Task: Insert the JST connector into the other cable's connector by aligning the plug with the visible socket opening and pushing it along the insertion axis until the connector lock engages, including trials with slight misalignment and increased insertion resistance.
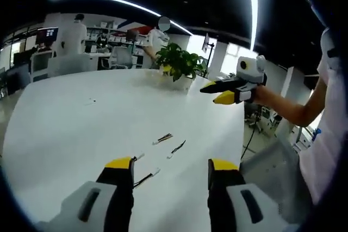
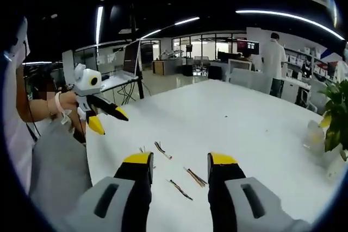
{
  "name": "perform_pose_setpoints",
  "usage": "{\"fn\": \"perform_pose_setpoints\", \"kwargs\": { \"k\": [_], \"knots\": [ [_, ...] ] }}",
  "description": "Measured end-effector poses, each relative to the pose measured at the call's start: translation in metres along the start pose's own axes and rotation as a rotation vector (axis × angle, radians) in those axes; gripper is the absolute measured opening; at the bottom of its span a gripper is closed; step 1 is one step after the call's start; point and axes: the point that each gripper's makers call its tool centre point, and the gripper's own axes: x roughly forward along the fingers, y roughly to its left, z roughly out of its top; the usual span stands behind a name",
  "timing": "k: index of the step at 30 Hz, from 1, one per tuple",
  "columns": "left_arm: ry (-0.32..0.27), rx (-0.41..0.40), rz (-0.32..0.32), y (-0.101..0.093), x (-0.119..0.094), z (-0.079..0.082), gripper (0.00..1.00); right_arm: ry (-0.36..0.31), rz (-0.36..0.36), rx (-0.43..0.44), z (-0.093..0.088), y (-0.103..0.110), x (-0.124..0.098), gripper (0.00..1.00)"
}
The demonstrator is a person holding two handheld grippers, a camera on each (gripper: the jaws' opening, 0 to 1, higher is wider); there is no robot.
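My left gripper (image 1: pixel 171 167) has its jaws spread wide with nothing between them. My right gripper (image 2: pixel 180 163) is the same, spread wide and holding nothing. Both hang above the white table (image 1: pixel 81 129).

The little cables lie on the table just past my jaws. From the left gripper view I see one short cable (image 1: pixel 162 138), a darker cable (image 1: pixel 177 148) beside it, and another one (image 1: pixel 147 177) close to my left jaw. They are apart from each other. I cannot tell which end is the plug and which is the socket; they look too small.

I think nothing is picked up yet. To do this well, I should go down slowly, pinch each cable close behind its end, and keep the ends pointing straight at each other before pushing.

A green plant (image 1: pixel 180 61) stands far back on the table.
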Motion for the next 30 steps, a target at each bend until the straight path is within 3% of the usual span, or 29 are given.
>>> {"fn": "perform_pose_setpoints", "kwargs": {
  "k": [4,8,17,20,30],
  "knots": [
    [0.000,0.011,-0.003,0.003,0.004,0.002,0.50,0.013,0.015,-0.036,0.000,-0.001,0.008,0.37],
    [0.012,0.023,-0.004,0.007,0.008,0.000,0.50,0.007,0.049,-0.015,0.000,-0.001,0.015,0.36],
    [0.069,-0.015,0.014,0.021,0.021,-0.015,0.51,0.020,0.082,-0.016,-0.005,-0.008,0.030,0.32],
    [0.081,-0.004,0.011,0.027,0.026,-0.018,0.50,0.052,0.095,-0.030,-0.014,-0.010,0.035,0.31],
    [0.057,-0.003,-0.005,0.037,0.041,-0.012,0.44,0.061,0.102,-0.010,-0.023,-0.020,0.046,0.27]
  ]
}}
